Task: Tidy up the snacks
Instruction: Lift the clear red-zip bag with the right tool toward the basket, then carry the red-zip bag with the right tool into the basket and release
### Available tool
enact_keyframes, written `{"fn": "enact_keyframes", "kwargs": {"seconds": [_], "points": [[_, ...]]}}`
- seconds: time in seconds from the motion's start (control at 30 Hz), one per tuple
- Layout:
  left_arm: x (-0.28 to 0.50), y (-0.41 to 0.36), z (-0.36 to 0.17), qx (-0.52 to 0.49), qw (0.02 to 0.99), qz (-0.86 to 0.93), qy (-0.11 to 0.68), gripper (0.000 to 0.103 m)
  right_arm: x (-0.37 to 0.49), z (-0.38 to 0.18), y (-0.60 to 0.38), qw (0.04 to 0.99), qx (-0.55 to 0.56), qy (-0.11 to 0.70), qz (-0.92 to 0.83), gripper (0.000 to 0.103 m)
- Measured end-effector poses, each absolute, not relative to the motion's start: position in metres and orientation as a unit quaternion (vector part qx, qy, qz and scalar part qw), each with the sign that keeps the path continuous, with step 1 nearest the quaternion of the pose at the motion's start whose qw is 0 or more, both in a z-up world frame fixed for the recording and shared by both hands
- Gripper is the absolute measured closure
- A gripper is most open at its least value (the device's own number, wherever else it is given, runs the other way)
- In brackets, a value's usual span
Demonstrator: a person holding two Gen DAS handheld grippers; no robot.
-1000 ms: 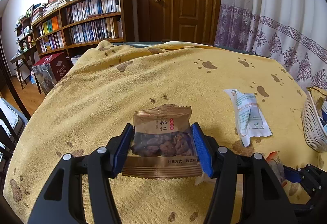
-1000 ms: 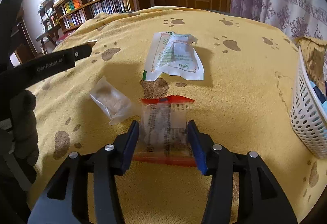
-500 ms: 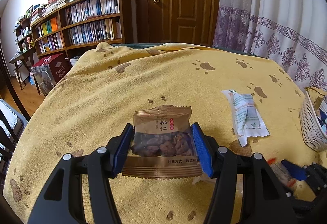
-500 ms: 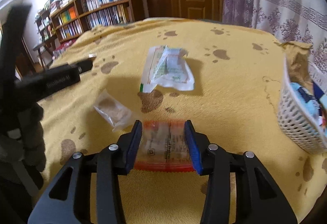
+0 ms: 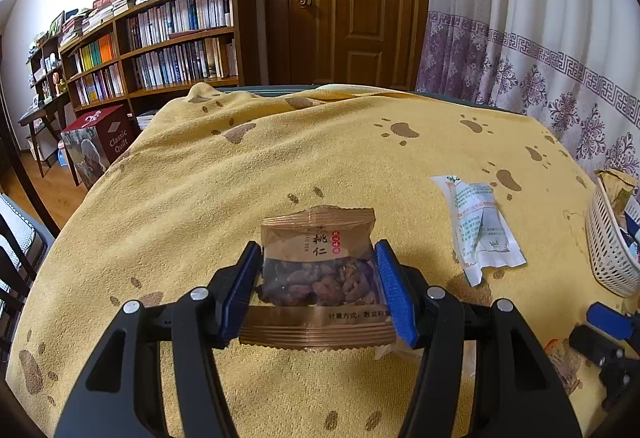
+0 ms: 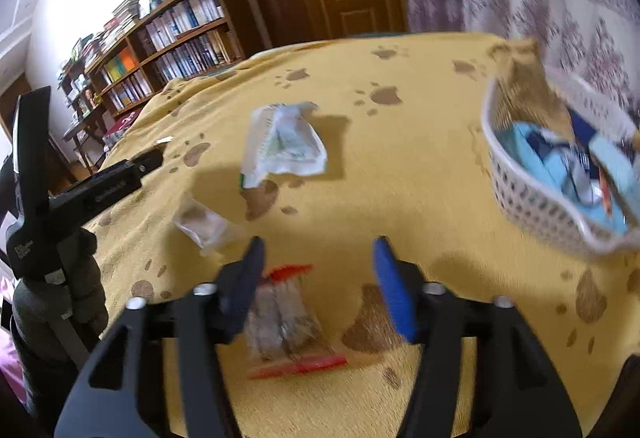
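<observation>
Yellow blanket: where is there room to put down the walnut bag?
Biggest bare patch: beyond the walnut packet and left of the white packet, up to the far edge of the blanket. Another bare strip runs between the white packet and the basket. Crowded: near the clear packet and red-edged packet, and inside the basket.

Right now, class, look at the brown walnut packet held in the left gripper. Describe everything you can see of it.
The walnut packet is a small pillow pouch of glossy brown film with crimped, ribbed seals at top and bottom. Its upper half carries dark Chinese characters and a small red mark; a clear window below shows brown walnut pieces, and a line of small print runs beneath. It faces the camera upright, clamped at both side edges by the blue fingers of the left gripper, above the yellow paw-print cloth.
</observation>
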State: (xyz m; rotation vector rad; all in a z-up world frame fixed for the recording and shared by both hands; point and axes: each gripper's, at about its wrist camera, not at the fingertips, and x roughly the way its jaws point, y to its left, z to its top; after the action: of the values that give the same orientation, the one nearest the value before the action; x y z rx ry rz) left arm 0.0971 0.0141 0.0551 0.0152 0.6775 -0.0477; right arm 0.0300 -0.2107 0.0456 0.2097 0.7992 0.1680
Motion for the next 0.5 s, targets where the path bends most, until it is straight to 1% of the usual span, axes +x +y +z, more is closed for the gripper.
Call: {"fn": "enact_keyframes", "kwargs": {"seconds": [0.13,0.17,0.2,0.37,0.43,0.47,0.5], "points": [[0.096,0.013,0.055,0.008,0.943,-0.025,0.331,0.044,0.025,0.036,-0.2,0.903,0.088,0.406,0.11,0.04],[0.096,0.013,0.055,0.009,0.943,-0.025,0.331,0.044,0.025,0.035,-0.194,0.901,0.078,0.41,0.118,0.038],[0.096,0.013,0.055,0.009,0.943,-0.025,0.331,0.044,0.025,0.033,-0.188,0.899,0.063,0.415,0.128,0.036],[0.096,0.014,0.056,0.008,0.943,-0.025,0.331,0.044,0.025,0.016,-0.159,0.896,-0.022,0.429,0.113,0.036],[0.096,0.014,0.056,0.007,0.944,-0.024,0.33,0.044,0.02,0.015,-0.155,0.901,-0.037,0.421,0.102,0.042],[0.096,0.014,0.056,0.006,0.944,-0.024,0.33,0.044,0.019,0.015,-0.155,0.902,-0.039,0.418,0.098,0.052],[0.096,0.015,0.056,0.006,0.943,-0.024,0.33,0.044,0.019,0.014,-0.156,0.903,-0.037,0.417,0.096,0.058]]}}
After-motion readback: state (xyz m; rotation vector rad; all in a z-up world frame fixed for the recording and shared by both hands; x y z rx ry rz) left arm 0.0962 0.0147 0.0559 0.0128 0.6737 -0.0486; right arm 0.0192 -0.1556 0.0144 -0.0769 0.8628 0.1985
